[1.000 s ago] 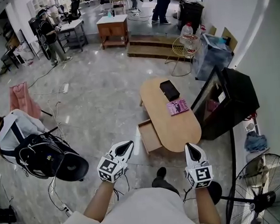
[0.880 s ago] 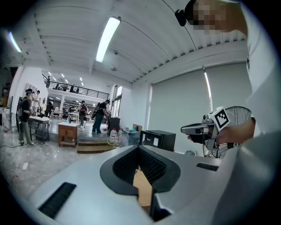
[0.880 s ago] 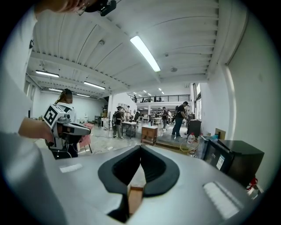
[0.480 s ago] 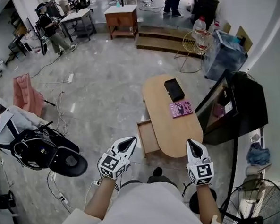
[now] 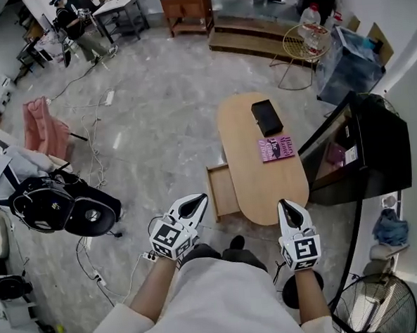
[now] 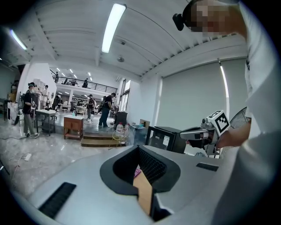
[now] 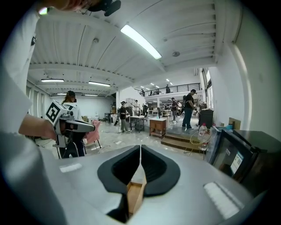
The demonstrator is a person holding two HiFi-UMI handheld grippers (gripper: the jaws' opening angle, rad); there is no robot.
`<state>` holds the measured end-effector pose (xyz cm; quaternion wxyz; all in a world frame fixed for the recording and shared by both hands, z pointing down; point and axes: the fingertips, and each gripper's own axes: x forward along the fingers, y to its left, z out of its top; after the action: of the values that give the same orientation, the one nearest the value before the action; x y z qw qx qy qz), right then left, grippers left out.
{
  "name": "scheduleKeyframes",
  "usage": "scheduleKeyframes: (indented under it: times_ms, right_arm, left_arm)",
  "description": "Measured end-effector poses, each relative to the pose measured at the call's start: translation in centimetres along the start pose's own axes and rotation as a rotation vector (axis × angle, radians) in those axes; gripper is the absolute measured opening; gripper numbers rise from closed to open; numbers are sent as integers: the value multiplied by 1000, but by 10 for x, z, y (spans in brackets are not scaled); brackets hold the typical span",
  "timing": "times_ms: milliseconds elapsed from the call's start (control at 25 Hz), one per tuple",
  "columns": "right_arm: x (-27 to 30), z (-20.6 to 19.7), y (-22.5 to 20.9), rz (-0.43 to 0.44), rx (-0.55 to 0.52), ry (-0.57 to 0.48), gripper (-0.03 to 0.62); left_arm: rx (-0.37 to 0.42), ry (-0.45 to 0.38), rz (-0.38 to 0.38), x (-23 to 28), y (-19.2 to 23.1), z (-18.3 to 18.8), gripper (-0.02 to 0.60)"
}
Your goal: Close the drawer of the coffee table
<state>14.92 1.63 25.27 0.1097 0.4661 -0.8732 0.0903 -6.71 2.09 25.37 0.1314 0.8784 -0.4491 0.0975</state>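
Note:
An oval wooden coffee table [image 5: 255, 187] stands on the marble floor, with its drawer [image 5: 222, 191] pulled out to the left and empty. On the tabletop lie a black box [image 5: 267, 117] and a pink book [image 5: 276, 149]. My left gripper [image 5: 196, 204] is shut and empty, just short of the drawer's near corner. My right gripper [image 5: 284, 207] is shut too, over the table's near end. In the left gripper view the jaws [image 6: 138, 148] meet, with tabletop showing behind them. In the right gripper view the shut jaws [image 7: 140, 148] frame the open drawer [image 7: 133, 193].
A black cabinet [image 5: 368, 145] stands right of the table and a floor fan [image 5: 379, 305] at bottom right. Black bags [image 5: 56, 207], cables and a pink chair [image 5: 43, 130] are at the left. A wire stand [image 5: 301, 42] and wooden cabinet [image 5: 184, 3] are beyond. People stand far off.
Both grippers have moved forward and a little down toward the table. The table and its open drawer now sit closer to them. Both pairs of jaws stayed shut.

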Motion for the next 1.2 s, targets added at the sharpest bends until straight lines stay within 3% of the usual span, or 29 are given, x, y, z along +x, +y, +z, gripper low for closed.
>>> scheduleKeyframes:
  times_ms: [400, 720, 1200]
  right_arm:
    - [31, -20, -3, -33, 46, 53, 20]
    - [71, -33, -6, -112, 63, 100, 20]
    - [131, -100, -2, -197, 190, 218, 20]
  left_arm:
    - [-44, 46, -22, 29, 30, -22, 8]
    - [-56, 87, -87, 56, 85, -41, 8]
    - [-90, 231, -180, 109, 154, -111, 8]
